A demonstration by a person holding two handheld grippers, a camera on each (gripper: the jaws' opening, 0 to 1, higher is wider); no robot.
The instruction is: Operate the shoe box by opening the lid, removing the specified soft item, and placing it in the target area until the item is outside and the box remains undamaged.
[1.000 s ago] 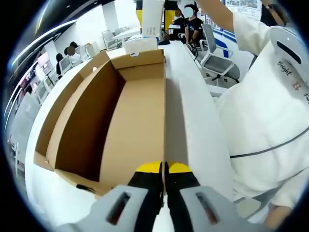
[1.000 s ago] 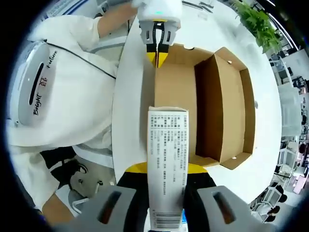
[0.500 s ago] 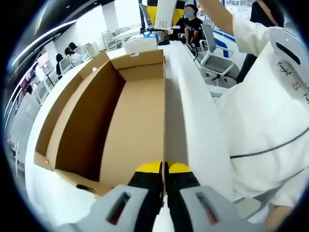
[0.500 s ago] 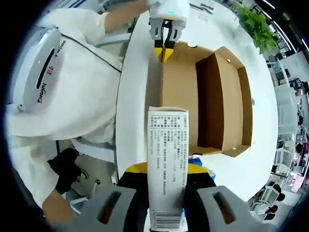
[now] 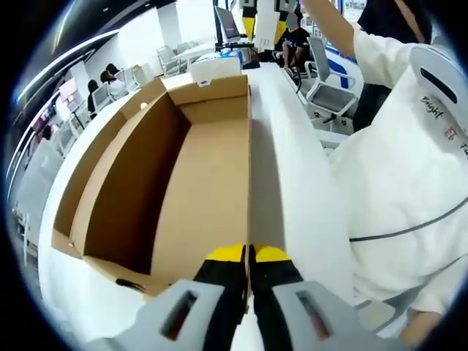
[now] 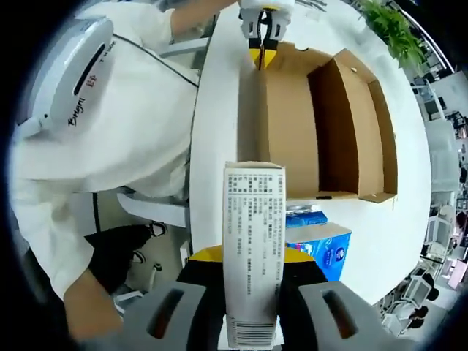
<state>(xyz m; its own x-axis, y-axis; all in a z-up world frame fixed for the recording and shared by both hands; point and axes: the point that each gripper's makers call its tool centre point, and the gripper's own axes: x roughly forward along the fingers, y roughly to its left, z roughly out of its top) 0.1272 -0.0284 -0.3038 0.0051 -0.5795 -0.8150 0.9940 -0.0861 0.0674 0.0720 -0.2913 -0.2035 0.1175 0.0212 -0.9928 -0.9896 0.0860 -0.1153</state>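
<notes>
Right gripper (image 6: 252, 256): in the right gripper view my jaws are closed on a flat white pack printed with small black text (image 6: 253, 252), which stands up between them, clear of the box.

Left gripper (image 5: 248, 254): in the left gripper view my yellow-tipped jaws are pressed together on the thin edge of the open brown cardboard shoe box (image 5: 183, 175); in the right gripper view I see this gripper (image 6: 262, 51) at the far end of the box, pinching that same edge.

Shoe box: in the right gripper view it (image 6: 322, 124) lies open on the white table (image 6: 216, 146), lid folded out flat beside the tray, no tear or crush that I can see.

Near the box: a blue and white packet (image 6: 318, 241) sits just off the box's near end.

Progress: I judge the lid opened and the item lifted out; what is left is to set the pack down in the target area and let go of the box.

Hard to make out: I cannot tell where the target area is, the pack's print is too small to read, and its lower end is cut off by my jaws.

Far: a green plant (image 6: 391, 33) beyond the table; office chairs (image 5: 333, 91) and seated people in the left gripper view.
</notes>
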